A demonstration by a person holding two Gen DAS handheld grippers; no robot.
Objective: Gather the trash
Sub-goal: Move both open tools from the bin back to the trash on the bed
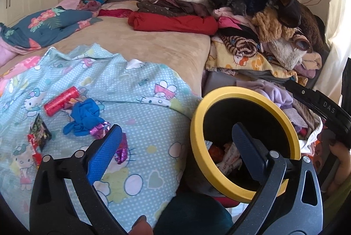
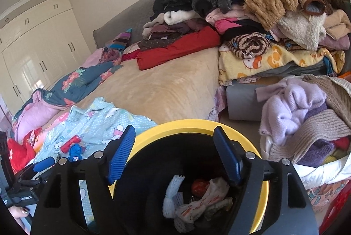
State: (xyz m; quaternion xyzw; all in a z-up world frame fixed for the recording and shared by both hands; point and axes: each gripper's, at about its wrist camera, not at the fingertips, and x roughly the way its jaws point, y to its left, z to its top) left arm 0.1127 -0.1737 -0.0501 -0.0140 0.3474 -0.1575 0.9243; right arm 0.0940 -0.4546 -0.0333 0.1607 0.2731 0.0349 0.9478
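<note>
My left gripper (image 1: pixel 175 128) is open wide and empty, its left finger above the light blue cartoon sheet (image 1: pixel 140 90) and its right finger over the mouth of the black bin with a yellow rim (image 1: pixel 197 125). Trash lies on the sheet left of that gripper: a red cylinder (image 1: pixel 61 101), a crumpled blue piece (image 1: pixel 84 117), purple foil wrappers (image 1: pixel 99 130) and a dark packet (image 1: pixel 39 134). My right gripper (image 2: pixel 174 130) hangs open over the bin (image 2: pixel 153 131) with nothing between its fingers. Inside the bin lie a white foam net (image 2: pixel 173 195), a red item (image 2: pixel 198 187) and a crumpled printed wrapper (image 2: pixel 210 197).
A tall heap of clothes (image 1: pixel 252 4) covers the bed's far right. A basket of knitwear (image 2: pixel 307 116) stands right of the bin. A beige blanket (image 2: pixel 158 85) spreads over the bed's middle, with a floral quilt (image 1: pixel 43 24) at the left. Cupboards (image 2: pixel 39 52) line the far wall.
</note>
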